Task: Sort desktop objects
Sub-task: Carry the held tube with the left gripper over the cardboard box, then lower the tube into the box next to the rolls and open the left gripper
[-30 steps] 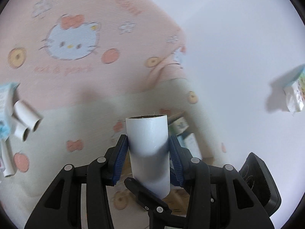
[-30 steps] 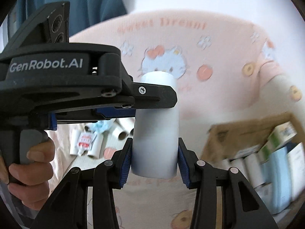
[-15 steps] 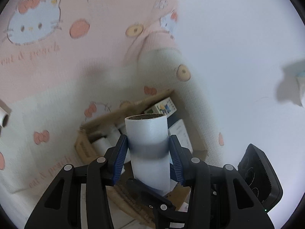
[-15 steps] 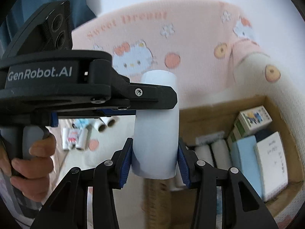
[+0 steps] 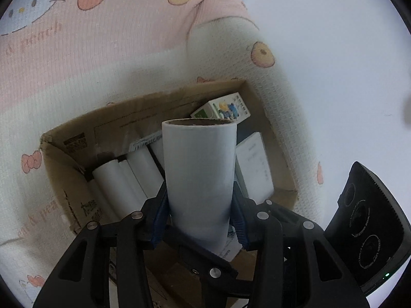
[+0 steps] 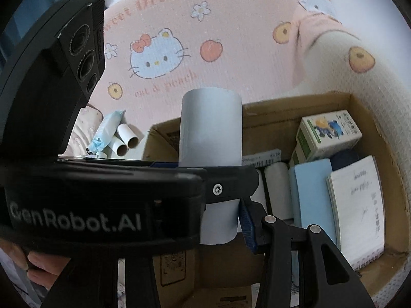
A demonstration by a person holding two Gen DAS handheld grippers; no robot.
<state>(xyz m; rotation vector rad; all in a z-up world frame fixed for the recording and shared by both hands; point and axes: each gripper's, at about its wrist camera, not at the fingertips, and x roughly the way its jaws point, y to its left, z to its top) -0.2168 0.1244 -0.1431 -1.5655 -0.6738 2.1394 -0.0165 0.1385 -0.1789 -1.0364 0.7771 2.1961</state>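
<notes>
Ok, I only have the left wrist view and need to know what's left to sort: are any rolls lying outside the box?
Observer: Yes. Two loose rolls lie on the blanket left of the cardboard box, beside a blue packet.
Operator: The white roll hides part of the box from me. What's behind it?
Observer: A light blue pad, lying between the boxed rolls and the spiral notebook.
Operator: And the right gripper?
Observer: The right gripper is clamped low on the white roll, apparently the same one the left gripper holds.
</notes>
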